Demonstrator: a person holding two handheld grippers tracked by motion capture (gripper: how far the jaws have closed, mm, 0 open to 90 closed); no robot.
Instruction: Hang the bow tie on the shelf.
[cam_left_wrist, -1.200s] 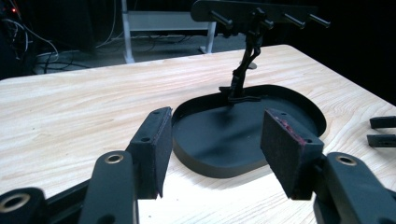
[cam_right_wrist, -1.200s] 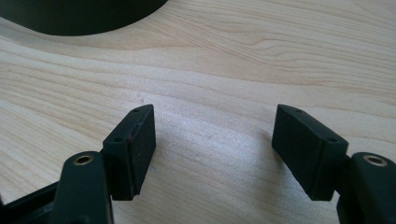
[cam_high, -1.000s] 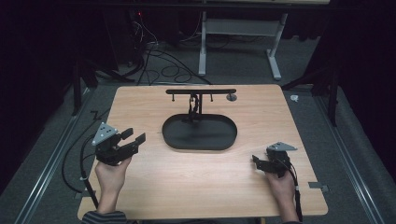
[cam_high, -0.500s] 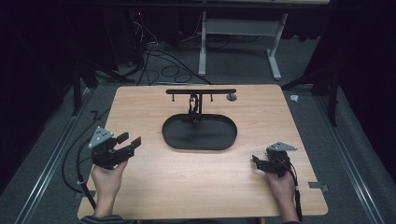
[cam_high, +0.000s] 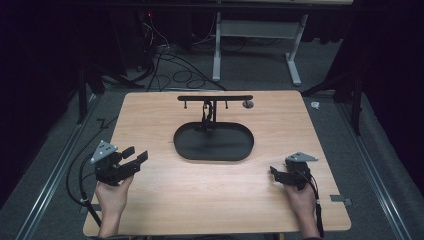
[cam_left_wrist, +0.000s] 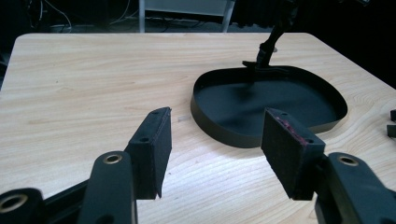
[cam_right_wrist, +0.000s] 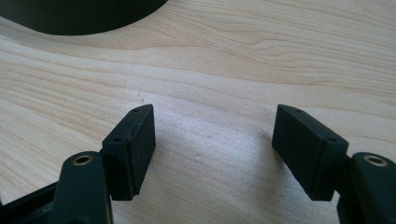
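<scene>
Clearly both tools are idle. The left gripper (cam_high: 131, 161) is held just above the wooden table (cam_high: 150, 120) near its front left corner, jaws spread wide with nothing between them; in the left gripper view its pads (cam_left_wrist: 152, 149) frame bare wood, with the black oval tray (cam_left_wrist: 280, 126) ahead and to the right. The right gripper (cam_high: 276, 172) rests low near the front right edge, jaws likewise parted and empty, its own view looking down at wood grain with a sliver of the tray's rim (cam_right_wrist: 84, 21) at the top.

That tray sits at the table's middle, well apart from both grippers, and a thin post rises from its far side to a horizontal bar (cam_high: 215, 98) with small pegs. A small round grey fitting (cam_high: 247, 104) lies just beside the bar's right end.

No object is within reach yet, so the sensible approach is probably to keep the jaws parted, raise each hand clear of the surface, and come in toward the tray from the near side so the post and bar stay unbumped.

Compared with a second ago, the left gripper has drawn back toward the person and sunk lower; the right one has not moved, and the tray stands where it was.
</scene>
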